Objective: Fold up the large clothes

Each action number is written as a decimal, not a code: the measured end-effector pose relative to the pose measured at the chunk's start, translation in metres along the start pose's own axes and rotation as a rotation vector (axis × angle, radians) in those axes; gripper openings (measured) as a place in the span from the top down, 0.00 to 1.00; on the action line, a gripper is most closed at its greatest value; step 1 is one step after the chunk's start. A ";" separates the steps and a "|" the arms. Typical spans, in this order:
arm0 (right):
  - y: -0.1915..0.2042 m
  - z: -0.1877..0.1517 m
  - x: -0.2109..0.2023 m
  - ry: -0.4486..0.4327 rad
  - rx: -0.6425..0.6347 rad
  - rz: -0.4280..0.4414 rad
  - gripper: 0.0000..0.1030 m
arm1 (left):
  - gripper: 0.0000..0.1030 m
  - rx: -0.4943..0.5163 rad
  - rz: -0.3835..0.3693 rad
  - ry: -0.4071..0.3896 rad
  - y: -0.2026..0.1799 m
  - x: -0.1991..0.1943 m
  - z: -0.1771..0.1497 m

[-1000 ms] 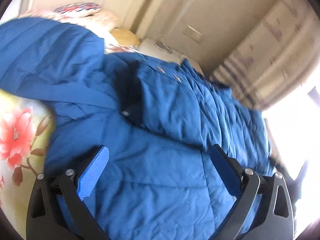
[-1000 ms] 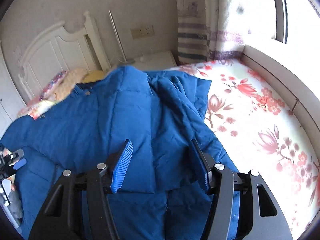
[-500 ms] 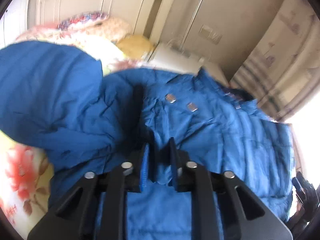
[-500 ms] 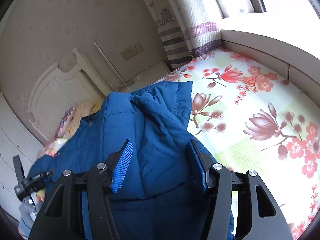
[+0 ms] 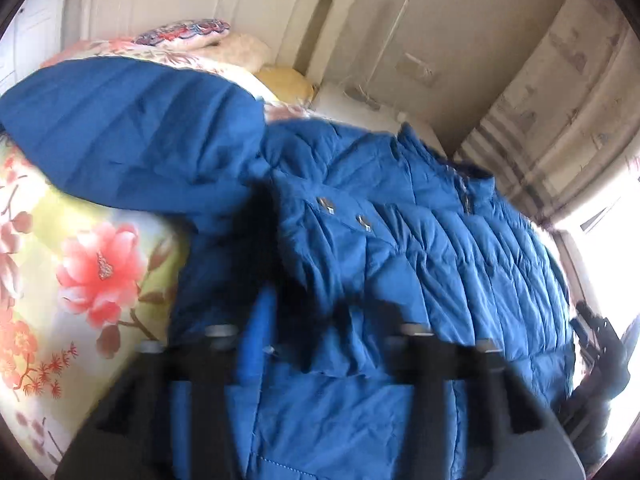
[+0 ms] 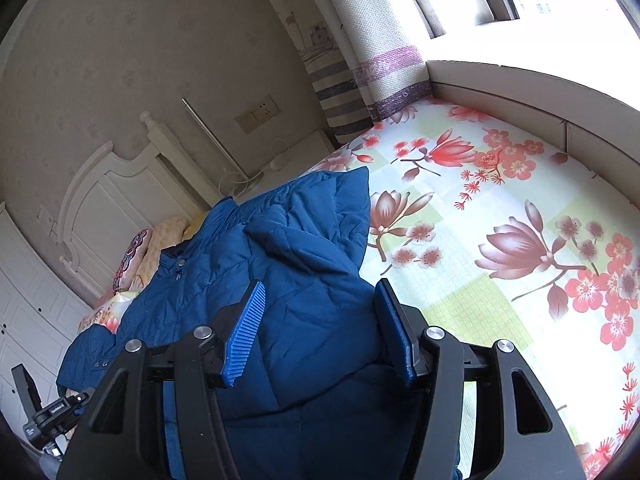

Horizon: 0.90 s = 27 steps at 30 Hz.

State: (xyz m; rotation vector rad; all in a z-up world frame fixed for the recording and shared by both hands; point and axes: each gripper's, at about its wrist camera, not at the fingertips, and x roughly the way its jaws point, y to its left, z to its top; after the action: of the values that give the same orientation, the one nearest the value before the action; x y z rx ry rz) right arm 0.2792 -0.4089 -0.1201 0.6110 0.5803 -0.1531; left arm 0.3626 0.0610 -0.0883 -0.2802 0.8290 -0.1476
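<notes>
Blue padded jacket (image 5: 420, 240) spread on the floral bed (image 6: 500, 240), ahead of and beneath both claws. Left gripper (image 5: 320, 344), blurred, jaws opening over a fabric ridge; right gripper (image 6: 320, 332) apart, pads straddling a folded panel unpinched. We would regrip deep, then fold evenly

A blue quilted puffer jacket (image 5: 400, 240) lies spread across a bed with a floral sheet (image 6: 500, 240), metal snaps showing near its collar. One rumpled panel is folded over the body, and a sleeve stretches out toward the pillows by the headboard.
</notes>
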 end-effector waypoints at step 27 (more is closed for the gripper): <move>0.113 0.040 0.106 0.173 -0.376 -0.167 0.50 | 0.02 0.262 0.047 0.067 -0.046 0.066 0.001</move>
State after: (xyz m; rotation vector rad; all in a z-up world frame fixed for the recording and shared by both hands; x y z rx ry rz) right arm 0.4199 -0.3367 -0.0964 0.2108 0.8058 -0.1442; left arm 0.4069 0.0018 -0.1206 -0.0089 0.8715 -0.2203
